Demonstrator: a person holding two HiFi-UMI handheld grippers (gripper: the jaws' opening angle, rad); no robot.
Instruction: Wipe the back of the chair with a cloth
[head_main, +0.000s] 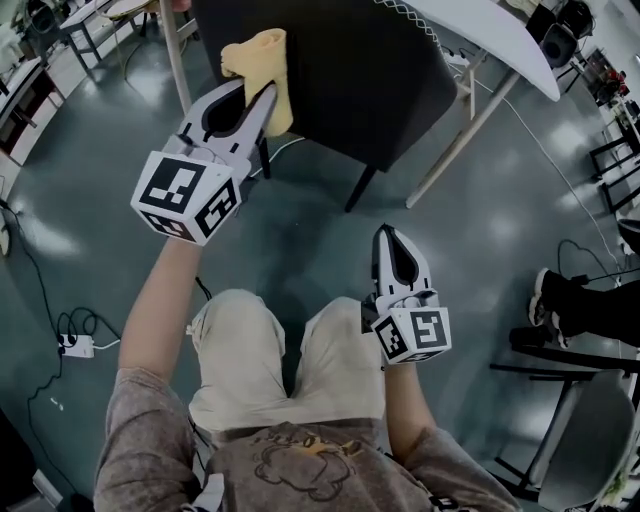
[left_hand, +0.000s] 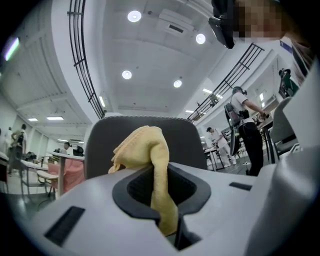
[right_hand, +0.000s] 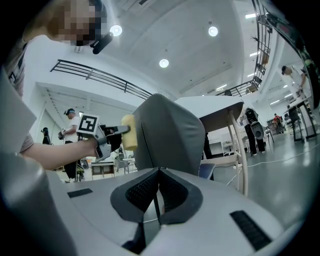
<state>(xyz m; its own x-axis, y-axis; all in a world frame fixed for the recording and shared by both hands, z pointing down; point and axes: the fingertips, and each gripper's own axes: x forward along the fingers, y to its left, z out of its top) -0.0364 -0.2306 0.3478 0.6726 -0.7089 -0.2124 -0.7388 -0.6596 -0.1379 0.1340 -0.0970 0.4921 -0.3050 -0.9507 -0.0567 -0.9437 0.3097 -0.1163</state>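
Shorts (head_main: 240, 350) fill the head view's near edge. Beyond them the right gripper (head_main: 390, 235) hangs pressed together and empty. Farther left, the left gripper (head_main: 258, 100) pinches a yellow cloth (head_main: 262, 55) at the left edge of the dark chair back (head_main: 340, 70).

Left gripper view: only a thin fold looks clamped, so dragging could pull it free.

Right gripper view: nothing steadies the chair back, so a hard push may shift it.

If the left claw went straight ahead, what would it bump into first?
Most likely the chair back, which fills the view straight ahead of the left claw. The yellow cloth sticking out of the claw would touch first. I can't tell how near it is.
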